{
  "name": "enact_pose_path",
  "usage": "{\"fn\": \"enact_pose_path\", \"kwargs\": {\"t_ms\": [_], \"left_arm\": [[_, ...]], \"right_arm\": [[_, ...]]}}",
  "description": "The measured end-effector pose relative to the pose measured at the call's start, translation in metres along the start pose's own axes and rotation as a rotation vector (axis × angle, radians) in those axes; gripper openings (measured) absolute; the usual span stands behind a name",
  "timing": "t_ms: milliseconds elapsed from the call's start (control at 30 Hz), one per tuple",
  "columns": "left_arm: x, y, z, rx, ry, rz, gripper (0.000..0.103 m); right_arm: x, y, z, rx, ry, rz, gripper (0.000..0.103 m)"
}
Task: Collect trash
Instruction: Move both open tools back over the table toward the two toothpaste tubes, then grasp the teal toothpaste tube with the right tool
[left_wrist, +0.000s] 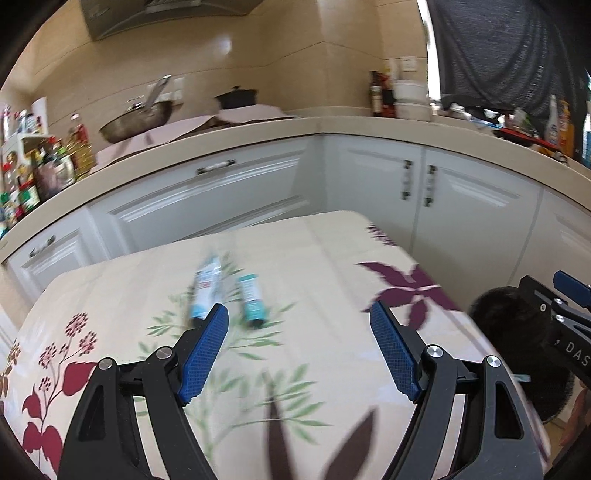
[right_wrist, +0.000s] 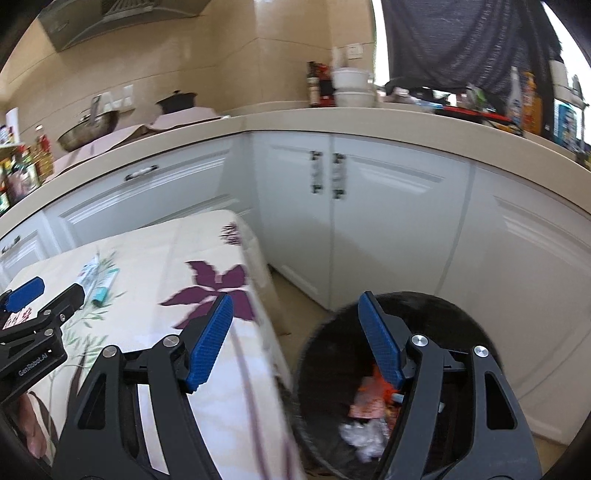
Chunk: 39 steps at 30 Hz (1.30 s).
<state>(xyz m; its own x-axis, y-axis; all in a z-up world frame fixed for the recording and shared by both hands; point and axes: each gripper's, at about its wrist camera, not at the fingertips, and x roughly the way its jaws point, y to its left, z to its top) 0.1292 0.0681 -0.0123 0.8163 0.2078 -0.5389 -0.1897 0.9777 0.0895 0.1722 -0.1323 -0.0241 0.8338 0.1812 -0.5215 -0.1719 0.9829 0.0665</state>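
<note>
Two tubes lie side by side on the flower-print tablecloth (left_wrist: 295, 369): a white and blue tube (left_wrist: 207, 290) and a shorter teal tube (left_wrist: 252, 300). They also show in the right wrist view, the white tube (right_wrist: 87, 275) and the teal tube (right_wrist: 104, 291). My left gripper (left_wrist: 299, 314) is open and empty, just short of the tubes, its left fingertip by the white tube's near end. My right gripper (right_wrist: 295, 301) is open and empty, above the gap between the table's edge and a black mesh trash bin (right_wrist: 465, 314) that holds crumpled wrappers (right_wrist: 364, 410).
White cabinets (right_wrist: 388, 206) under a beige counter (left_wrist: 258, 136) stand close behind the table and bin. The counter carries a wok (left_wrist: 135, 120), a black pot (left_wrist: 236, 96), bottles (left_wrist: 77, 146) and white bowls (right_wrist: 351, 86). The bin also shows at the table's right edge (left_wrist: 509, 332).
</note>
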Motion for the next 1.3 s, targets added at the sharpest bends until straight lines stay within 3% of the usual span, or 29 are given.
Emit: {"fn": "enact_pose_path", "kwargs": {"t_ms": [500, 967, 1300], "left_arm": [[0.034, 0.079, -0.004, -0.090, 0.065, 0.114, 0.077], [0.046, 0.131, -0.011, -0.151, 0.120, 0.176, 0.077], [0.048, 0.151, -0.016, -0.184, 0.138, 0.188, 0.077]], "right_arm": [[0.046, 0.107, 0.020, -0.104, 0.062, 0.181, 0.069], [0.086, 0.182, 0.017, -0.202, 0.175, 0.271, 0.068], [0.112, 0.215, 0.012, -0.266, 0.261, 0.302, 0.050]]}}
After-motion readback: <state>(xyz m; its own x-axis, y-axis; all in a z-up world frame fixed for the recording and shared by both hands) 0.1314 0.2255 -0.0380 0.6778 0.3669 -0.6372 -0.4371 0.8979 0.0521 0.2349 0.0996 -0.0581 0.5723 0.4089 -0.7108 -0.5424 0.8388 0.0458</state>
